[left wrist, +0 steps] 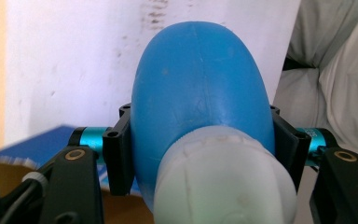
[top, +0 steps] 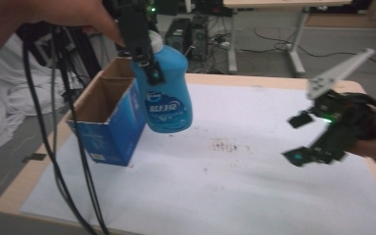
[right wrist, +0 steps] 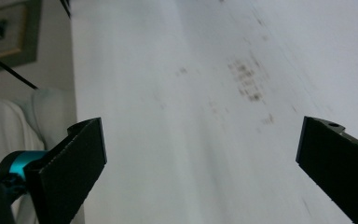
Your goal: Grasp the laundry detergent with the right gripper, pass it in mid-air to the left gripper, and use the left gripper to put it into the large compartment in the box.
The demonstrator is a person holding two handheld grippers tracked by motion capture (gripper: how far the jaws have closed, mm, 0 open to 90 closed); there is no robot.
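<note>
A blue detergent bottle (top: 169, 93) with a white cap hangs in the air beside an open blue cardboard box (top: 108, 117) at the table's left. My left gripper (top: 144, 46) is shut on the bottle's upper part, held from above by a hand. In the left gripper view the bottle (left wrist: 198, 93) sits squeezed between both jaws, white cap (left wrist: 223, 182) nearest the camera. My right gripper (top: 298, 139) hovers open over the table's right side with nothing between its jaws. In the right gripper view its fingers (right wrist: 70, 163) stand wide apart over the white sheet.
A white sheet (top: 235, 181) with brown stains (top: 223, 146) covers the wooden table. Cables (top: 54, 147) trail down from the left gripper across the table's left edge. White cloth (top: 0, 107) lies off the left side. Desk legs and equipment stand behind the table.
</note>
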